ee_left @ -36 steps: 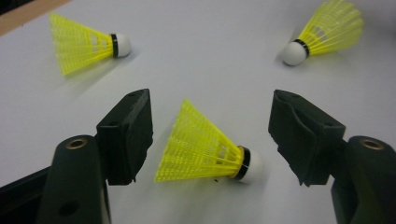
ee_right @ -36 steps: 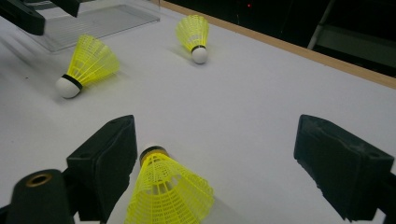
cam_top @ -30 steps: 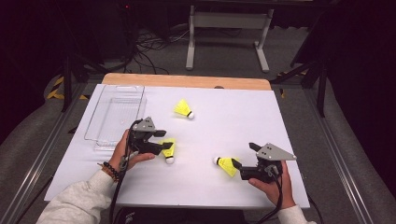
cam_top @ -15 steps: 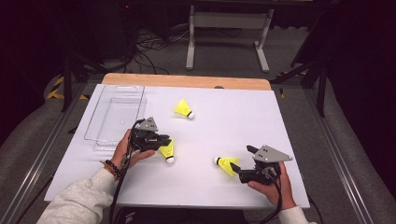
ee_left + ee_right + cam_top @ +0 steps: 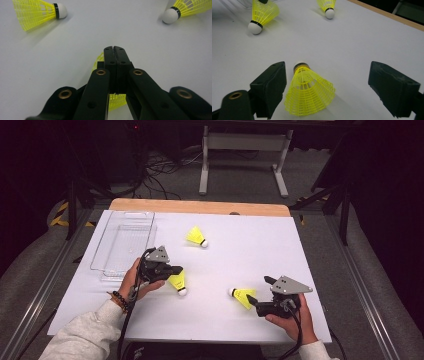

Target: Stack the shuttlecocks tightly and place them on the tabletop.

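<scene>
The left hand-held gripper point(image 5: 172, 270) has just been closing, and its jaws now meet tip to tip, pinching the yellow mesh skirt of a shuttlecock point(image 5: 177, 282). In the left gripper view that skirt point(image 5: 113, 100) shows under and between the closed jaws, so this shuttlecock sits right at the left hand-held gripper's tips, its white cork resting on the desk point(image 5: 240, 245) just beyond them.

The right hand-held gripper point(image 5: 256, 302) stands wide open. In the right gripper view a second shuttlecock point(image 5: 308, 91) lies on the desk between its two pads, skirt toward the camera, cork pointing away. It lies close beside one pad point(image 5: 270, 86) and well apart from the other point(image 5: 392, 86); neither pad presses on it.

A third shuttlecock point(image 5: 196, 236) lies farther out on the desk, ahead of both hand-held grippers. A clear tray point(image 5: 122, 245) sits just beyond the left hand-held gripper, on its outer side.
</scene>
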Motion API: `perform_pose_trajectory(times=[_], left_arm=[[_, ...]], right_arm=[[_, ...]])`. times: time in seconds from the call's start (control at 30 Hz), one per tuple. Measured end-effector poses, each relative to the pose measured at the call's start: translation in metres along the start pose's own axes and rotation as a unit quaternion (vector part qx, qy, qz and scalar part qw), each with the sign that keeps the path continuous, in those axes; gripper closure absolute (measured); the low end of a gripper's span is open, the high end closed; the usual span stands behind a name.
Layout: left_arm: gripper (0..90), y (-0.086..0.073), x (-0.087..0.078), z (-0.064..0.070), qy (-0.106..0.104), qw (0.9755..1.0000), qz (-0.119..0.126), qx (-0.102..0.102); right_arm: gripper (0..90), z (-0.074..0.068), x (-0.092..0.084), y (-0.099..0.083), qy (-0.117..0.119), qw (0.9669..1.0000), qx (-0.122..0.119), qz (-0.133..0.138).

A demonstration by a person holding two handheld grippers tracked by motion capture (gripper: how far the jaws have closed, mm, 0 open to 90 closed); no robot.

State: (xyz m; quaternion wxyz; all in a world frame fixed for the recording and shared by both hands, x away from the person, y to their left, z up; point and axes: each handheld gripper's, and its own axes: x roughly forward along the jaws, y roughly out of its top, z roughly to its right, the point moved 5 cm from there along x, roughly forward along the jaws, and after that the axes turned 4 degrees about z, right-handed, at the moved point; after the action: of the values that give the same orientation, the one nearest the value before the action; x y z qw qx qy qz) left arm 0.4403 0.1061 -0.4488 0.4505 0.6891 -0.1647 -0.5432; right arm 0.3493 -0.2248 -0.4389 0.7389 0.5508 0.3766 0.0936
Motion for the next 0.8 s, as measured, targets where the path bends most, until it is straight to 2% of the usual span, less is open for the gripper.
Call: perform_pose_trajectory(times=[0.1, 0.17, 0.3, 0.4, 0.43, 0.53, 0.6, 0.67, 0.7, 0.73, 0.77, 0.8], left_arm=[[90.0, 0.002, -0.003, -0.003, 0.003, 1.0, 0.002, -0.005], [90.0, 0.007, -0.008, -0.01, 0.021, 0.9998, 0.002, 0.002], [90.0, 0.017, -0.016, -0.023, 0.04, 0.9991, -0.006, 0.014], [90.0, 0.023, -0.018, -0.029, 0.036, 0.9991, -0.013, 0.016], [90.0, 0.028, -0.016, -0.035, 0.035, 0.9986, -0.028, 0.029], [90.0, 0.033, -0.012, -0.042, 0.029, 0.9982, -0.041, 0.032], [90.0, 0.037, -0.007, -0.045, 0.016, 0.9978, -0.049, 0.042], [90.0, 0.039, -0.004, -0.047, 0.014, 0.9972, -0.055, 0.048], [90.0, 0.043, 0.003, -0.049, 0.011, 0.9957, -0.069, 0.061], [90.0, 0.043, 0.007, -0.05, 0.01, 0.9946, -0.08, 0.065], [90.0, 0.043, 0.007, -0.05, 0.01, 0.9946, -0.08, 0.065], [90.0, 0.044, 0.01, -0.05, 0.01, 0.9935, -0.088, 0.072]], right_arm=[[15.8, 0.001, 0.0, 0.0, -0.001, 1.0, 0.002, 0.0], [15.8, 0.002, 0.0, -0.001, -0.003, 1.0, 0.004, 0.001], [15.8, 0.003, -0.001, -0.001, -0.005, 1.0, 0.006, 0.001], [15.8, 0.004, -0.001, -0.001, -0.008, 0.9999, 0.011, 0.0], [15.8, 0.005, 0.0, -0.002, -0.008, 0.9999, 0.007, -0.002], [15.8, 0.005, -0.001, -0.002, -0.009, 0.9999, 0.006, -0.002], [15.8, 0.004, -0.001, -0.001, -0.009, 0.9999, 0.007, -0.002], [15.8, 0.004, -0.001, -0.001, -0.008, 1.0, 0.005, -0.002], [15.8, 0.004, -0.001, -0.001, -0.008, 1.0, 0.004, -0.003], [15.8, 0.003, -0.001, -0.002, -0.008, 1.0, 0.003, -0.003], [15.8, 0.003, -0.001, -0.002, -0.008, 1.0, 0.003, -0.003], [15.8, 0.003, -0.001, -0.002, -0.009, 0.9999, 0.0, -0.004]])
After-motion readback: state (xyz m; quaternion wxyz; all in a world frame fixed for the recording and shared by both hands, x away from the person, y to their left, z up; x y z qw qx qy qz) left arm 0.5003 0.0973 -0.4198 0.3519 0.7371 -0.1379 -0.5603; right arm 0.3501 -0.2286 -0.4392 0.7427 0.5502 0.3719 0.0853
